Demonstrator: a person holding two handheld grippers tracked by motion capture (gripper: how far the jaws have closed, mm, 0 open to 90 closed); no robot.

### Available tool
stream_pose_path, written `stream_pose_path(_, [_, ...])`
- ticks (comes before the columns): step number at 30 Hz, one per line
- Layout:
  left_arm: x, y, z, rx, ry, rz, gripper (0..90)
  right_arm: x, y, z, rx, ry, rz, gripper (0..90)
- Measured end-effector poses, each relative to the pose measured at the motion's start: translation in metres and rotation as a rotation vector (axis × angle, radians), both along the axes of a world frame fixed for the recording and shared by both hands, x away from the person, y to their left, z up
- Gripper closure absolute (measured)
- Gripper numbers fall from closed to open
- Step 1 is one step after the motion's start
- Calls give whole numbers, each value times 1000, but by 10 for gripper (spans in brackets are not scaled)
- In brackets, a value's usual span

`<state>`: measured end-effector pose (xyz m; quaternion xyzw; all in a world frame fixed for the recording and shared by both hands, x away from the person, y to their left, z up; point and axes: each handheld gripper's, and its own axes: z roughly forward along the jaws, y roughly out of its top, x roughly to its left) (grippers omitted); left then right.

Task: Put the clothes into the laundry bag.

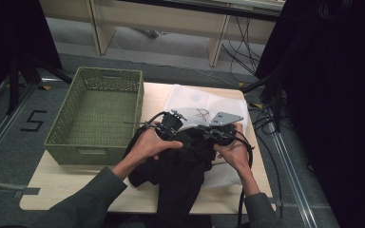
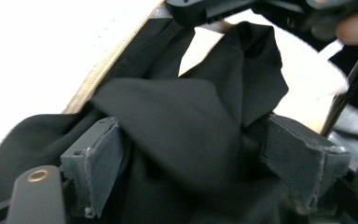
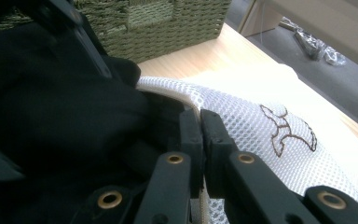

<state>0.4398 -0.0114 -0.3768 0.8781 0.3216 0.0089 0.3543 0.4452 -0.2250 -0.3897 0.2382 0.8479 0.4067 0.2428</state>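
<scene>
- Left gripper (image 2: 186, 140): fingers (image 2: 100, 158) spread, with a fold of the black garment (image 1: 180, 166) bulging up between them. Nothing is pinched; the pads flank the cloth loosely.
- Right gripper (image 3: 200, 128): fingers pressed together on the beige-trimmed rim of the white mesh laundry bag (image 3: 261, 107), holding the mouth up beside the garment.
- Garment position: bunched on the surface (image 1: 76, 190) in front of you, part of it up against the bag mouth, the rest trailing toward your edge. The bag lies flat behind it, to the right of the green basket (image 1: 95, 114).
- My read of the step: stuffing the garment into the bag, left side between grabs.
- Re-grab low with the left. Take a fat fold from the trailing part, not the bit already at the mouth.
- Get cloth deep between the pads before closing; a tip-only pinch on this limp fabric will probably slip.
- Push along the bag's length, under the lifted rim, not down into the surface.
- Hold the right pinch firm and lift the rim slightly, so the mouth gapes and the mesh doesn't slide away under the push.
- Watch the zipper trim: don't trap garment cloth in the right fingers along with the rim.
- Mind the cables near the cloth.
</scene>
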Motion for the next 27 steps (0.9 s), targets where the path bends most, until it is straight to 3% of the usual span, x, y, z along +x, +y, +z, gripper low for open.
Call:
stream_pose_path(1, [-3, 2, 2, 12, -9, -6, 199, 0, 0, 0, 2, -1, -2, 893])
stream_pose_path(2, [-9, 3, 4, 0, -13, 1, 198, 0, -1, 0, 13, 17, -8, 892])
stream_pose_path(5, [-23, 7, 9, -4, -35, -7, 194, 1, -1, -1, 12, 10, 0, 893])
stream_pose_path(6, [-33, 13, 13, 32, -74, -55, 193, 1, -1, -1, 12, 11, 0, 892])
stream_pose_path(7, [-33, 13, 13, 32, -74, -55, 193, 1, -1, -1, 12, 11, 0, 892])
stream_pose_path(8, [-45, 16, 17, -22, -104, -33, 194, 0, -1, -2, 19, 19, -11, 893])
stream_pose_path(9, [-51, 16, 17, -48, -106, -20, 198, 0, -1, -1, 17, 20, -10, 892])
stream_pose_path(12, [-65, 21, 16, -5, -139, -39, 198, 0, -1, -1, 13, 19, -10, 893])
stream_pose_path(13, [-74, 25, 8, 28, -135, -46, 173, 0, -1, -1, 11, 14, -8, 893])
stream_pose_path(14, [-74, 25, 8, 28, -135, -46, 167, 0, -1, -1, 11, 14, -8, 893])
stream_pose_path(16, [-83, 32, -14, 83, -138, -39, 160, -1, 0, -2, 18, 24, -15, 893])
stream_pose_path(17, [-85, 33, -23, 88, -125, -15, 147, -1, 0, -2, 14, 23, -12, 893])
stream_pose_path(18, [-85, 33, -23, 88, -125, -15, 151, -1, 0, -2, 14, 23, -12, 893])
stream_pose_path(19, [-89, 33, -42, 92, -104, 23, 150, 0, 0, -1, 7, 22, -2, 893])
stream_pose_path(20, [-89, 33, -42, 92, -104, 23, 148, 0, 0, -1, 6, 23, -3, 893])
stream_pose_path(21, [-92, 28, -62, 146, -107, 49, 150, 0, 0, -1, 4, 24, -4, 893])
stream_pose_path(22, [-92, 28, -62, 146, -107, 49, 149, 0, 0, -1, 4, 24, -4, 893])
stream_pose_path(23, [-94, 23, -79, 158, -102, 62, 148, 0, 1, -2, 7, 20, -13, 893])
stream_pose_path(26, [-96, 15, -102, 172, -137, -1, 130, 0, 1, -2, -5, 15, 0, 892])
stream_pose_path(27, [-96, 15, -102, 172, -137, -1, 107, 0, 1, -2, -5, 18, 0, 893])
